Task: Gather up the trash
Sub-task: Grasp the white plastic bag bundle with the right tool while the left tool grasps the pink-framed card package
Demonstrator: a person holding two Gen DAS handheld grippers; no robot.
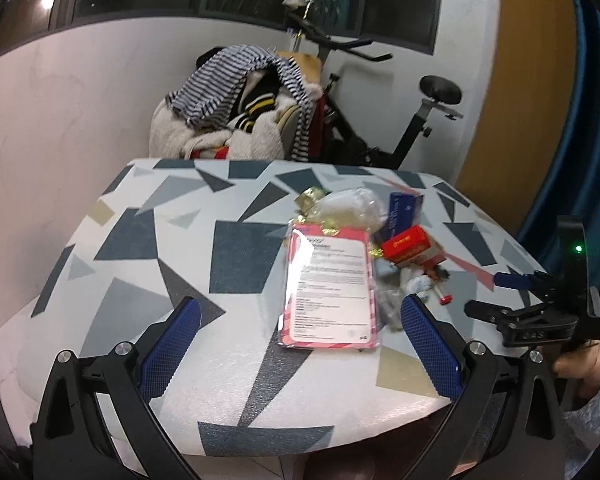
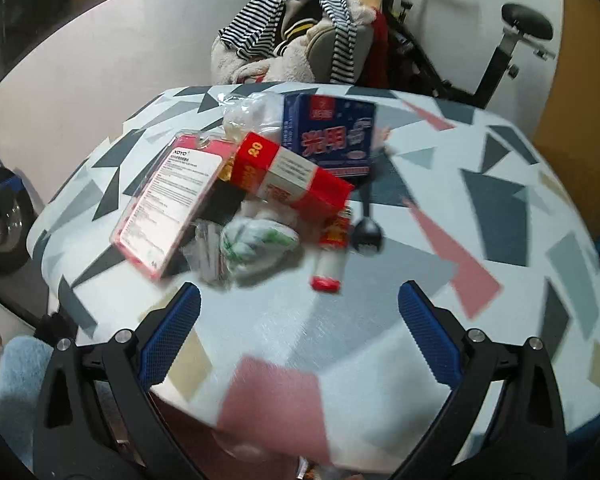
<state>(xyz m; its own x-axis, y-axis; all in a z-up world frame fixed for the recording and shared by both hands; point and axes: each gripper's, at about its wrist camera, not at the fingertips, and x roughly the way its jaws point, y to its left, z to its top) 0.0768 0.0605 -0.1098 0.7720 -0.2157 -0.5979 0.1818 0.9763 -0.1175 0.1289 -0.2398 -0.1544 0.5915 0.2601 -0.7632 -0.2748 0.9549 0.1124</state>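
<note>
A pile of trash lies on the patterned table [image 1: 172, 248]. It holds a pink blister pack [image 1: 330, 288], a red box [image 1: 410, 246], a blue box [image 1: 400, 210], a clear plastic bag [image 1: 352, 204] and gold foil [image 1: 312, 200]. My left gripper [image 1: 300, 316] is open, its fingers on either side of the pack's near end. The right wrist view shows the same blister pack [image 2: 168, 200], red box [image 2: 292, 176] and blue box [image 2: 332, 136]. It also shows a crumpled white-green wrapper [image 2: 256, 248], a red-capped tube [image 2: 328, 264] and a black spoon [image 2: 366, 232]. My right gripper [image 2: 300, 304] is open and empty, short of the pile.
Behind the table a chair heaped with clothes [image 1: 240, 108] stands beside an exercise bike [image 1: 380, 120]. At the table's right edge a hand in a grey sleeve [image 1: 588, 364] holds the right gripper [image 1: 496, 294]. A wheel [image 2: 0, 220] shows at far left.
</note>
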